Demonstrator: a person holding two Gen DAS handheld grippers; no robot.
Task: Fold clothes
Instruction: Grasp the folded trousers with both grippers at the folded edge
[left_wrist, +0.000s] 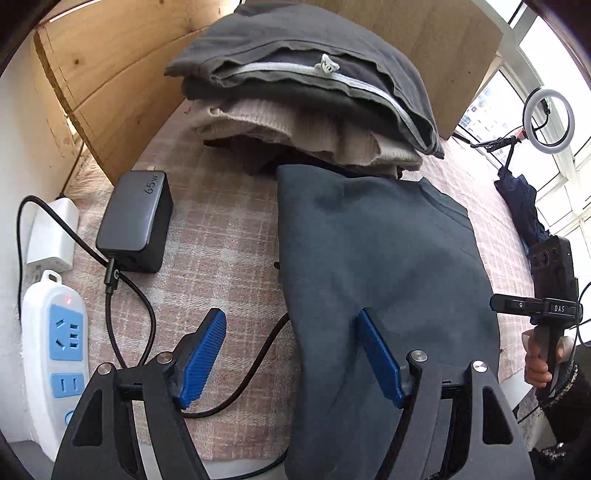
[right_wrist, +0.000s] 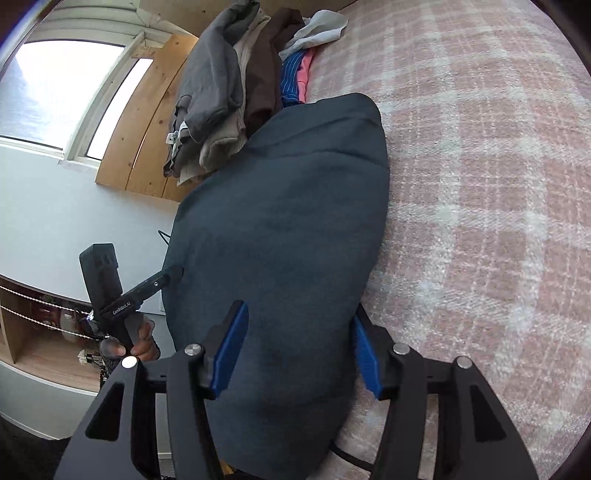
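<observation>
A folded dark blue garment (left_wrist: 384, 258) lies on the pink plaid bed cover (left_wrist: 221, 221). My left gripper (left_wrist: 291, 325) is open just above its near left edge, its right finger over the cloth and its left finger over the cover. In the right wrist view the same garment (right_wrist: 288, 221) fills the middle, and my right gripper (right_wrist: 299, 332) is open astride its near end. The right gripper also shows in the left wrist view (left_wrist: 532, 306) at the garment's right side. A stack of folded clothes (left_wrist: 306, 99) sits behind the garment.
A black 65W charger (left_wrist: 136, 221) with its cable (left_wrist: 136, 302), a white adapter (left_wrist: 51, 236) and a white power strip (left_wrist: 55, 354) lie left of the garment. Wooden boards (left_wrist: 110, 81) stand behind. A ring light (left_wrist: 548, 120) stands by the window. The plaid cover (right_wrist: 480, 184) spreads right.
</observation>
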